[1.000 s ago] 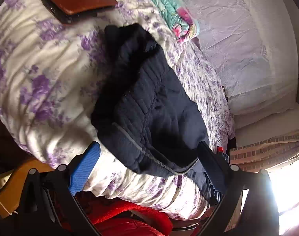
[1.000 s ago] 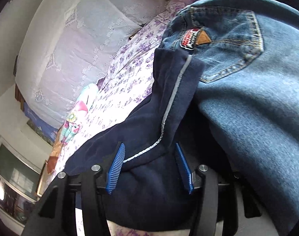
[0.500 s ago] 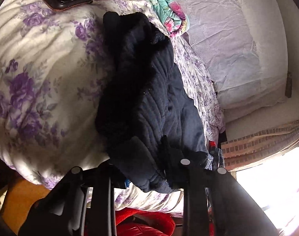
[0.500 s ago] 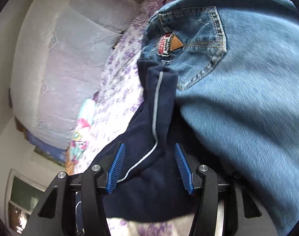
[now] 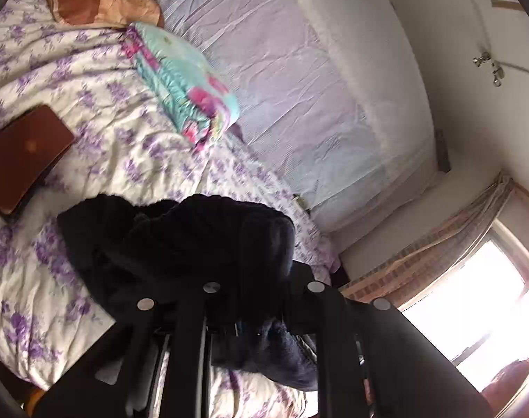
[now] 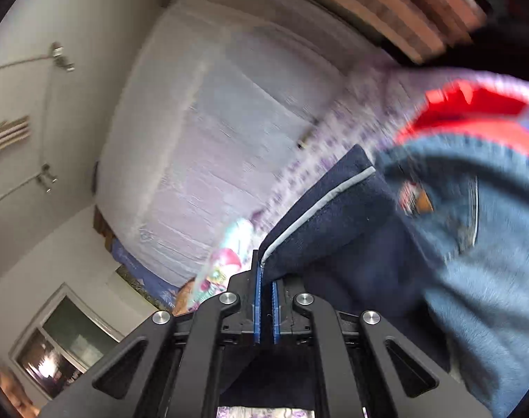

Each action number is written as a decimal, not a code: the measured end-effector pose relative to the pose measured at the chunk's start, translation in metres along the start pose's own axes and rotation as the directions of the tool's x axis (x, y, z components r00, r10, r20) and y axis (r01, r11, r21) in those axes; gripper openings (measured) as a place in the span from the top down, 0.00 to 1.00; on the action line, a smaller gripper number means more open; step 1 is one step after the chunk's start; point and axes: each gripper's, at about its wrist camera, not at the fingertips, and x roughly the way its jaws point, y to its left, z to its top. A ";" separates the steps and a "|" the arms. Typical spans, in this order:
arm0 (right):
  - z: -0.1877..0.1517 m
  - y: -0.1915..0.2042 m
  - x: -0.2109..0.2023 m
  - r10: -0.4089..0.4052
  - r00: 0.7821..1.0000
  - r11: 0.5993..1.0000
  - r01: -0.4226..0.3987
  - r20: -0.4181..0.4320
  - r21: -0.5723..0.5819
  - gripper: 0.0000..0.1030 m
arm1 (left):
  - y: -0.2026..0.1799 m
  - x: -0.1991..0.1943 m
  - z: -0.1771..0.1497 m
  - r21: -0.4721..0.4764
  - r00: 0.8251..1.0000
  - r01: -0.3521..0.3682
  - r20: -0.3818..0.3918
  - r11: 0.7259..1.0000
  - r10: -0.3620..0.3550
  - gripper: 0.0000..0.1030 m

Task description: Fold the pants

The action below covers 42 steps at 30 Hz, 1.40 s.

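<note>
Dark navy pants (image 5: 180,240) with a grey side stripe lie bunched on the purple-flowered bedspread (image 5: 100,129). My left gripper (image 5: 254,299) is shut on a thick fold of the pants; its fingertips are buried in the cloth and the fabric is lifted. My right gripper (image 6: 265,278) is shut on the striped edge of the same pants (image 6: 334,223) and holds it up off the bed. The pants stretch between the two grippers.
Blue jeans (image 6: 473,261) and red clothing (image 6: 473,108) lie right of the pants. A brown tablet case (image 5: 24,153), a folded turquoise blanket (image 5: 184,87) and an orange pillow (image 5: 97,0) sit on the bed. A white padded headboard (image 5: 299,87) and a window (image 5: 490,296) are behind.
Both grippers closed on the navy pants and lifted them off the bedspread. The views swung upward toward the headboard and wall.
</note>
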 end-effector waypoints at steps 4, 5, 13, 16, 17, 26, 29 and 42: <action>0.006 -0.013 0.027 -0.036 0.999 0.999 0.037 -0.034 0.032 0.95 | -0.004 0.012 0.024 -0.036 0.997 0.056 0.056 0.998 -0.054 0.86; 0.009 -0.019 0.039 -0.049 0.997 0.998 0.051 -0.056 0.047 0.95 | -0.004 0.020 0.030 -0.040 0.997 0.041 0.060 0.998 -0.039 0.86; 0.053 -0.075 0.266 -0.217 0.940 0.963 0.251 -0.265 0.101 0.95 | 0.045 0.143 0.114 -0.130 0.984 -0.162 0.057 0.978 0.170 0.86; 0.056 -0.103 0.366 -0.278 0.898 0.946 0.318 -0.341 0.066 0.95 | 0.090 0.211 0.149 -0.210 0.957 -0.259 0.077 0.943 0.280 0.86; 0.053 -0.111 0.389 -0.330 0.878 0.929 0.367 -0.347 0.045 0.90 | 0.108 0.230 0.156 -0.244 0.948 -0.284 0.076 0.927 0.311 0.86; 0.026 -0.090 0.388 -0.415 0.900 0.903 0.389 -0.133 -0.185 0.57 | 0.163 0.265 0.159 -0.234 0.961 -0.248 0.062 0.940 0.268 0.32; 0.012 -0.035 0.399 -0.301 0.937 0.915 0.231 -0.179 -0.331 0.57 | 0.140 0.249 0.158 -0.168 0.942 -0.272 0.156 0.948 0.298 0.22; -0.200 0.077 0.607 -0.415 0.576 0.833 -0.071 -0.704 -0.549 0.96 | 0.160 0.243 0.166 -0.236 0.959 -0.198 0.152 0.951 0.237 0.22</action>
